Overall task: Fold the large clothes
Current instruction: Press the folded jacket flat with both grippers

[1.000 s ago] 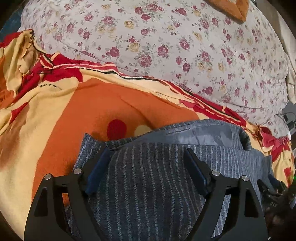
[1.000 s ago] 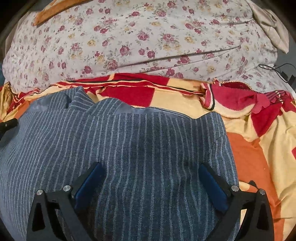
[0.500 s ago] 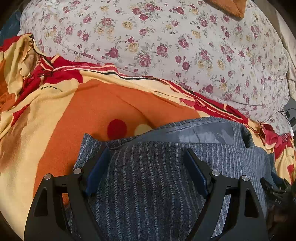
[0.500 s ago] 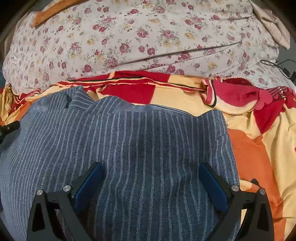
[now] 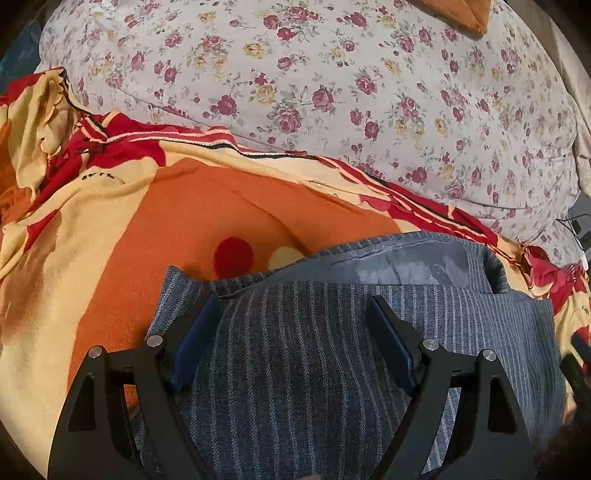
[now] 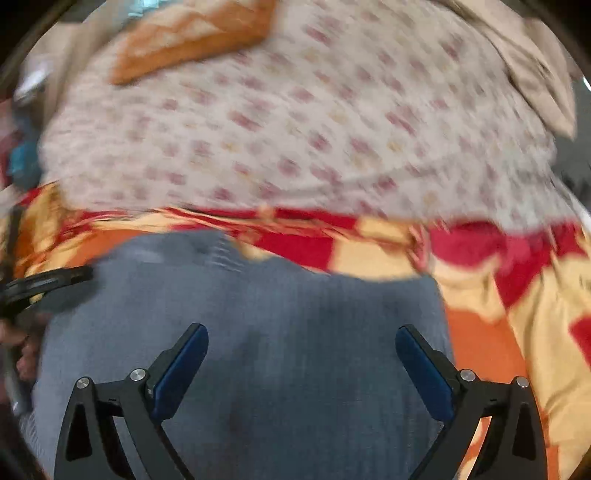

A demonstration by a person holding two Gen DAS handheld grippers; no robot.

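1. The left gripper (image 5: 291, 314) pointed steeply down over the bed, its jaws spread wide, the blue pads (image 5: 194, 341) resting on or just above the cloth; I could not tell whether they touched it.
2. The right gripper (image 6: 301, 347) also tilted downward with its jaws wide apart and nothing pinched between them; its view was smeared by motion.
3. Compared with a second before, the left view was nearly unchanged, while the right view had swung up: the jacket's far edge sat lower in the picture, more of the floral sheet showed, and the pads stood clear above the cloth instead of sunk against it.
4. The grey striped jacket (image 5: 314, 369) lay flat beneath both grippers, filling the space between each pair of jaws and spreading beyond them on both sides.
5. In the left view, its smooth grey lining (image 5: 399, 264) showed along the far edge, just past the fingertips.
6. At the left edge of the right view, a black part of the other gripper and a blurred hand (image 6: 22, 354) sat over the jacket's side.
7. The jacket rested on an orange, yellow and red blanket (image 5: 177, 206).
8. Farther off lay a pale floral sheet (image 5: 332, 85), with an orange cushion (image 6: 192, 33) at the far end.
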